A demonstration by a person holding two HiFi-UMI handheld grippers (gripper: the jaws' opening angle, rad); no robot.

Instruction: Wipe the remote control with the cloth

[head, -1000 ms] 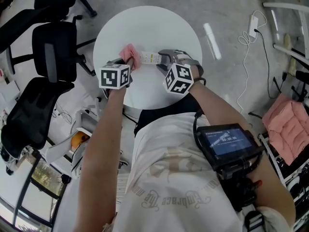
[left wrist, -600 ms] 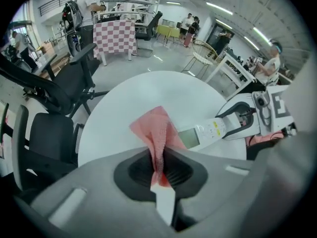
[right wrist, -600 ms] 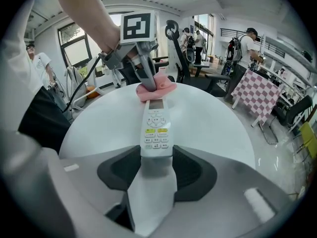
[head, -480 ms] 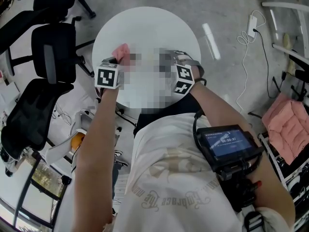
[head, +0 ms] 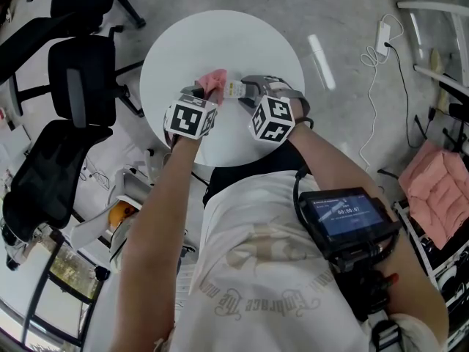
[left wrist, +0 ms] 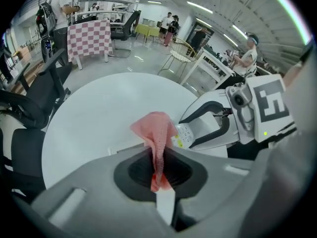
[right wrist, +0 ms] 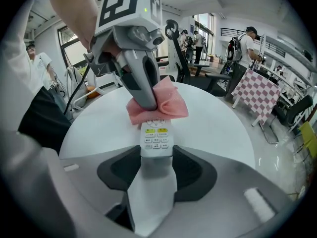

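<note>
While one cloth [right wrist: 171, 103] apparently touches it, one remote control [right wrist: 156, 137] sits gripped.

A round white table [head: 220, 39] stood on a grey floor [head: 344, 123]. A black office chair [head: 82, 75] stood just beside the table's left edge, and a second black chair [head: 51, 171] stood nearer, further left. At the far right, a white power strip [head: 384, 39] lay on the floor, its cable [head: 369, 59] looped beside it. A pink cushion [head: 440, 185] lay at the right edge. Well beyond the round table stood a table with a checkered cover [left wrist: 89, 36], with several people [left wrist: 171, 24] farther off
</note>
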